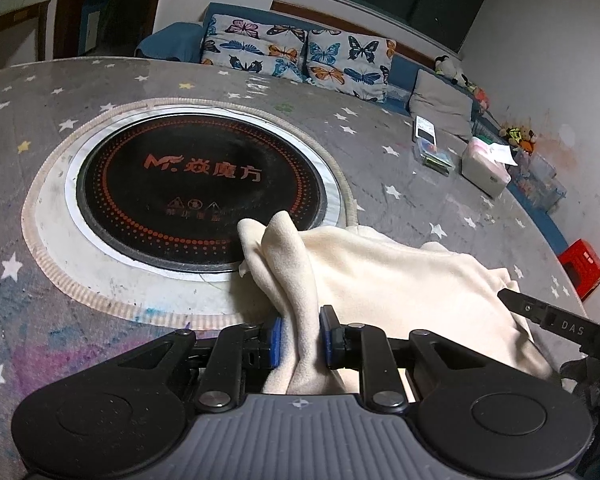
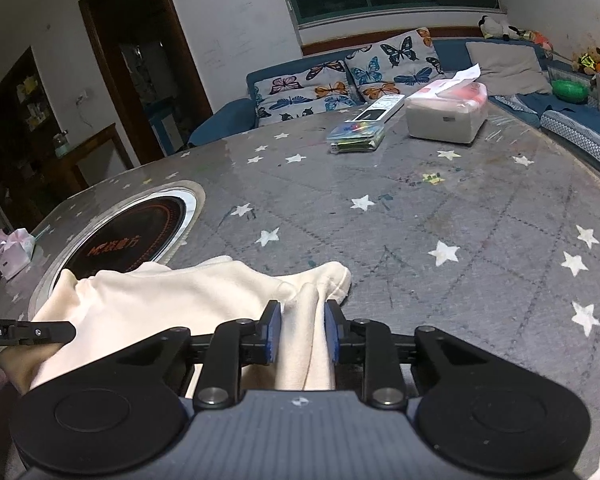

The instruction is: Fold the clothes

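Observation:
A cream fleece garment (image 1: 400, 272) lies on the star-patterned table, partly over the edge of a black round hob. My left gripper (image 1: 299, 336) is shut on a bunched fold of it, the cloth running up between the blue pads. In the right wrist view the same cream garment (image 2: 172, 296) spreads to the left, and my right gripper (image 2: 302, 332) is shut on another gathered fold near a rounded end of the fabric. Each gripper's black finger shows at the edge of the other's view: the right gripper (image 1: 548, 316) and the left gripper (image 2: 32, 332).
The round black hob (image 1: 200, 192) with orange lettering sits set into the grey table (image 2: 440, 216). A tissue box (image 2: 446, 114), a clear plastic case (image 2: 356, 136) and a remote (image 2: 380, 108) lie at the far side. A pink bow (image 2: 10, 250) rests at the left edge. A sofa with butterfly cushions (image 1: 296, 54) stands behind.

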`<state>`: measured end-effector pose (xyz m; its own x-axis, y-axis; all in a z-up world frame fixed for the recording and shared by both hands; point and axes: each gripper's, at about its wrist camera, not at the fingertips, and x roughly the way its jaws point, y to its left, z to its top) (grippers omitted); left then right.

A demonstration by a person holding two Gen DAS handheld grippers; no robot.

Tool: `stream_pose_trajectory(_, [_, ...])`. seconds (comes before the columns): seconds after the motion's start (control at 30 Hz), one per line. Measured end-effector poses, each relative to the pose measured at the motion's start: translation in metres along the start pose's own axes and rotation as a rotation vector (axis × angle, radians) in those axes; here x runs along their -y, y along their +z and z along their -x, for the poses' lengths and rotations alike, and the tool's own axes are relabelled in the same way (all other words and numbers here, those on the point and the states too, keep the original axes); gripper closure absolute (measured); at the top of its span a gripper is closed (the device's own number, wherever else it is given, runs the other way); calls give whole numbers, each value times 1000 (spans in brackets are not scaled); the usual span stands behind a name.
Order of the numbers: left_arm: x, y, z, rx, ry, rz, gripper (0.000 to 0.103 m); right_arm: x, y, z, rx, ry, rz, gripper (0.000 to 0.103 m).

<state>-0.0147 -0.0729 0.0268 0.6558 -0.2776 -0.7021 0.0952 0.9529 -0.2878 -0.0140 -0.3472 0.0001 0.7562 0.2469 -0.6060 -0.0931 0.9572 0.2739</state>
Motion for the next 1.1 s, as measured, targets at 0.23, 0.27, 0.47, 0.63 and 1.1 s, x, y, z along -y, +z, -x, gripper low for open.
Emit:
stream_pose_trajectory(0.23, [3,0,0,0,11,-18,82,-2,0,5,25,15,-14,92])
stream_pose_trajectory(0.27, [3,0,0,1,13,-21,82,-2,0,7,32,18,-16,92])
stream_pose_trajectory(0.47, [7,1,3,10,16,-37,82,-7,4,19,78,29,-26,93])
stream_pose_trajectory(0.63, [13,4,8,30,5,-59,84,-12,8,35,128,43,-23,93])
stream_pose_trajectory(1.1, [60,17,11,80,-46,-174,86,-3,20,78,244,13,-24,93])
